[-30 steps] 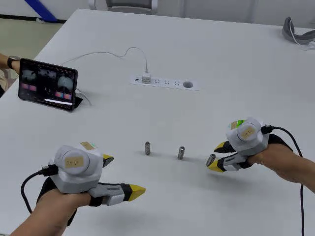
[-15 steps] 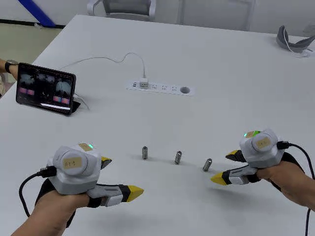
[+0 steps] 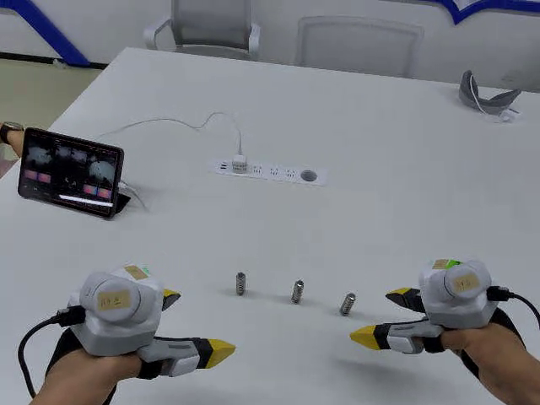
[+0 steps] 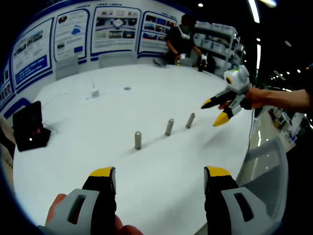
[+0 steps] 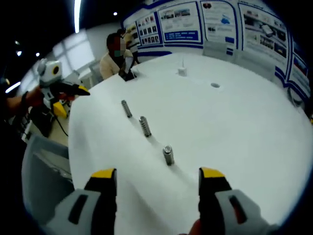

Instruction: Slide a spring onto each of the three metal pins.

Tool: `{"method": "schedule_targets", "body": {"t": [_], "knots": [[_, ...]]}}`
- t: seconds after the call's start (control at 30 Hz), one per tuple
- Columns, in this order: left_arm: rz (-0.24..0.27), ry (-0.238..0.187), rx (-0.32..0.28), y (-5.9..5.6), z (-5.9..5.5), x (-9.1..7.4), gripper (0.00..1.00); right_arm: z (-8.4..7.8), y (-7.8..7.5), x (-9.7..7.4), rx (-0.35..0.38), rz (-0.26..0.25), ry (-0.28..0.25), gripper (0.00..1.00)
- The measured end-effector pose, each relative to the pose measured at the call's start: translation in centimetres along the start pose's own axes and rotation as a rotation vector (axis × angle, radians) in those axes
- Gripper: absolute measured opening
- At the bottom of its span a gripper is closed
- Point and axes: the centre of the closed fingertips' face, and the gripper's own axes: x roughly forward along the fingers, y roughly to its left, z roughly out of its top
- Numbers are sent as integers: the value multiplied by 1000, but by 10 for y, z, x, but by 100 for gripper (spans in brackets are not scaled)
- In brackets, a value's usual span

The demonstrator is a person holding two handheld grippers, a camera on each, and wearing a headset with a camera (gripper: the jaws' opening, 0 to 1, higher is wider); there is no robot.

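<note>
White tabletop (image 3: 405, 169), head view: three small spring-wrapped metal pins (image 3: 297, 292) stand in a row on the person's side of the white power strip (image 3: 266, 171), with a black tablet (image 3: 69, 171) left of it. Flanking them, the left gripper (image 3: 196, 323) and right gripper (image 3: 380, 315) hang released, empty. Left gripper view: pins ahead, unobstructed. Right gripper view: likewise.

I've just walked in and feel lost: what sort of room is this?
Probably a meeting room in a lab or tech office: a big white table with a power strip, office chairs at its far edge, and information posters along the wall.
</note>
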Motion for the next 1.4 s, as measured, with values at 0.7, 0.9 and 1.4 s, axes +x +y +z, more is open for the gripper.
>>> {"method": "schedule_targets", "body": {"t": [0.7, 0.9, 1.4], "knots": [[-3, 5, -10, 5, 4, -1, 80, 0, 32, -16, 62, -10, -65, 77], [-3, -3, -16, 8, 5, -2, 80, 0, 39, -20, 72, -8, -79, 79], [-2, -9, 20, 11, 10, -6, 74, -4, 56, -16, 87, 9, -76, 84]]}}
